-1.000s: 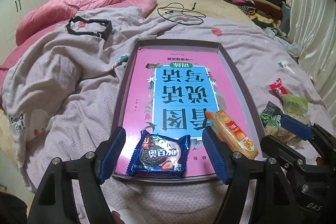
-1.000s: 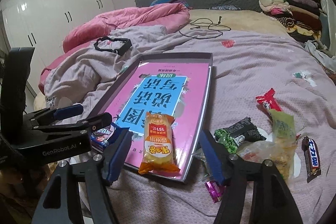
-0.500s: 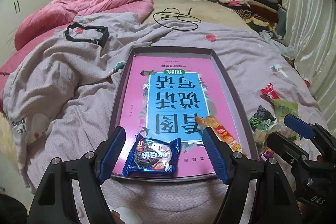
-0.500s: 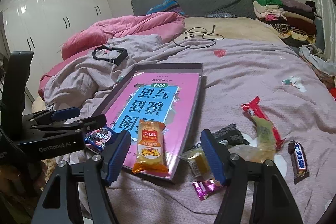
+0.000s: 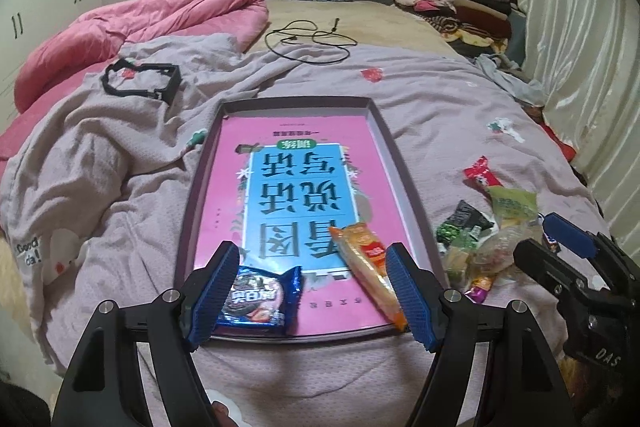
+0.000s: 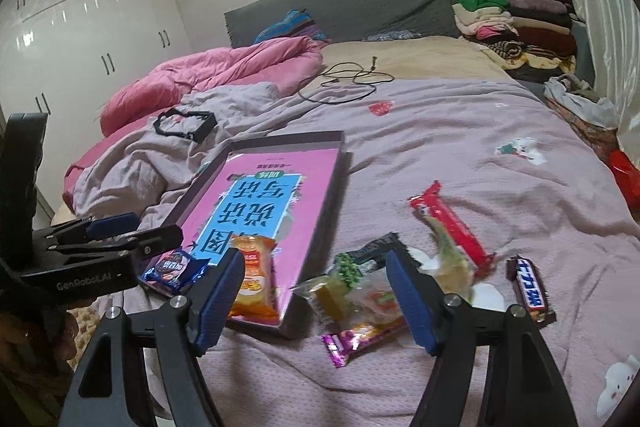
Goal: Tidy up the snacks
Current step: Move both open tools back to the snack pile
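Both grippers have drawn back and up from the tray [image 5: 404, 187], which now sits smaller and lower in both views, with more of the bed [image 6: 460, 131] showing. The left gripper [image 5: 314, 293] has pulled away from the blue cookie pack [image 5: 260, 297], which now lies nearer its left pad. The right gripper [image 6: 316, 301] has swung toward the loose snacks [image 6: 360, 291]: the orange packet [image 6: 254, 277], a second ago between its pads, now lies by its left pad. Its jaws have just been opening, gripping nothing.
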A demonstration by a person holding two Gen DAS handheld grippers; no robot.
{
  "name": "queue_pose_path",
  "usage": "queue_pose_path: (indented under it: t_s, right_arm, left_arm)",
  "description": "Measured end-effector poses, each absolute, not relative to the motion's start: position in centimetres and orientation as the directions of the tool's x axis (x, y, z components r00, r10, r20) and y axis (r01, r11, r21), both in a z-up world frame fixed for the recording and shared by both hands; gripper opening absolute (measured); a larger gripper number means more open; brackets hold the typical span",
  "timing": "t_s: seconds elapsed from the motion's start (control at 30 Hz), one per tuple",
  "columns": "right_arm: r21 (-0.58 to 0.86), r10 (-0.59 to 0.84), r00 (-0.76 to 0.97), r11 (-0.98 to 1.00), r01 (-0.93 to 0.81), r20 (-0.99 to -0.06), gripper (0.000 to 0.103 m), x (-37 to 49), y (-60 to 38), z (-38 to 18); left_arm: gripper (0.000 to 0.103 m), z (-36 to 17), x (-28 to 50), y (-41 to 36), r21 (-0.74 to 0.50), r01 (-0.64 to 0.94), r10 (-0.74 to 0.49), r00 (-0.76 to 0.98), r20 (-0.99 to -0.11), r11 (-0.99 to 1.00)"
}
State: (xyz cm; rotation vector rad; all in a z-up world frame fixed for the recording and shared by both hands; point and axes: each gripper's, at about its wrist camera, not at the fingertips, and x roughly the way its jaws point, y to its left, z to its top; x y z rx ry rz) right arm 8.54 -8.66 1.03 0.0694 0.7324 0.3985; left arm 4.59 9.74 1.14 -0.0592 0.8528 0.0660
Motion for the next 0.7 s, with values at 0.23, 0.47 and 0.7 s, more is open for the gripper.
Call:
queue_pose_path:
  t_s: [0.23,0.47,0.7]
  right_arm:
    - [0.184,0.336,0.696,0.94,-0.286,-0.634,0.073,8.2,-10.8,1.2]
    - [0.194,0.317,0.707,0.948,-0.251,-0.632,0.074,8.0,-12.7,1.1]
    - [0.203,0.287,0.703,0.958,-0.203,-0.651,0.074,8.0,-14.8,0.1]
  left_arm:
    - [0.077,1.7,4.6,8.0,-0.026,-0.034,0.003,0.663,-0.749,0.999]
    - [0.077,2.0,4.6,6.0,-0.017,0.018,-0.025,0.658,-0.753,1.0]
    - [0.077,2.0,4.8,3.9,-0.005,0.065,-0.046,0.651,-0.758,0.998]
